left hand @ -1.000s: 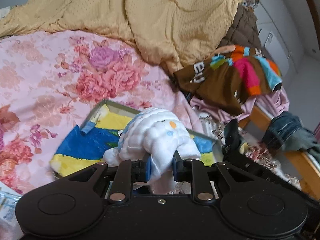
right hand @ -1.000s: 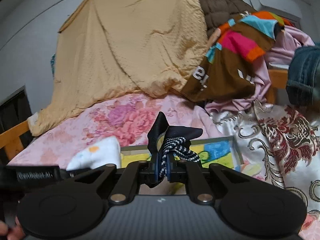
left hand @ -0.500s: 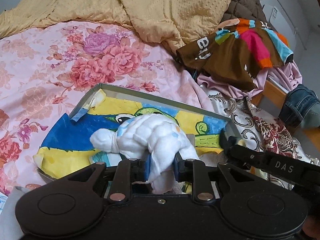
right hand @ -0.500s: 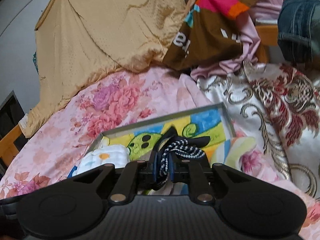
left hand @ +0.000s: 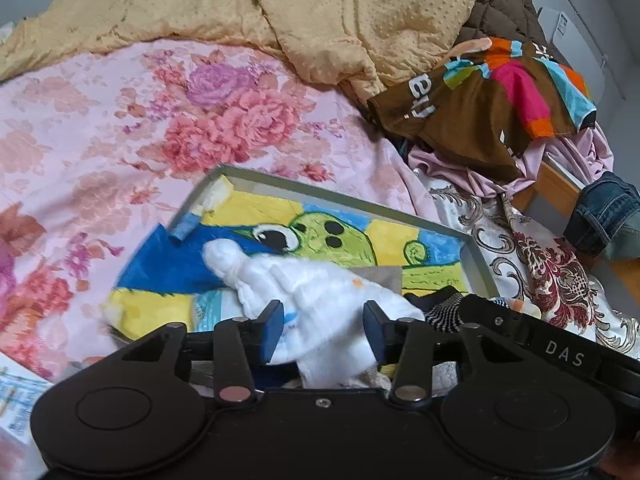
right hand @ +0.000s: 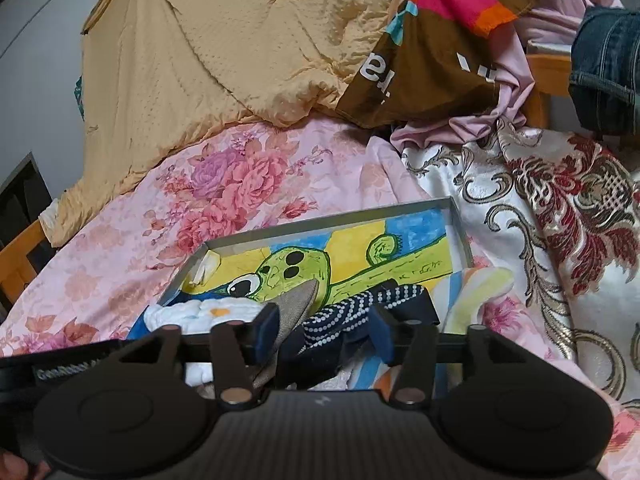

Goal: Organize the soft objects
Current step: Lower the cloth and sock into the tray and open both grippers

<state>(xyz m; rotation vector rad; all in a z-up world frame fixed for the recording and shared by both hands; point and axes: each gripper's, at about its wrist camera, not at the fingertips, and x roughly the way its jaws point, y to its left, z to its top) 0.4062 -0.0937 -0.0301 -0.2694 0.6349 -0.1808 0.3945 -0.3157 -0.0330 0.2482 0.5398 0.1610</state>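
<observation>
I see my left tool [left hand: 322,326] opening around the white sock [left hand: 316,296] and my right tool [right hand: 322,326] opening around the dotted sock [right hand: 360,306], both in the tray [right hand: 320,222].

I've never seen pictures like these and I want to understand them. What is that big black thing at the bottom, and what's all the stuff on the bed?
The black thing is a hand tool with two pinching fingers. A person holds one in each hand, and a small camera sits on each, looking out past the fingers. So one picture is from the left tool, one from the right.

Both look at a bed with a pink flowery sheet and a yellow quilt. On the bed lies a flat tray with a green cartoon creature drawn inside.

The left gripper is opening its fingers, letting go of a rolled white cloth in the tray. The right gripper is opening too, around a dark bundle with white dots.
</observation>
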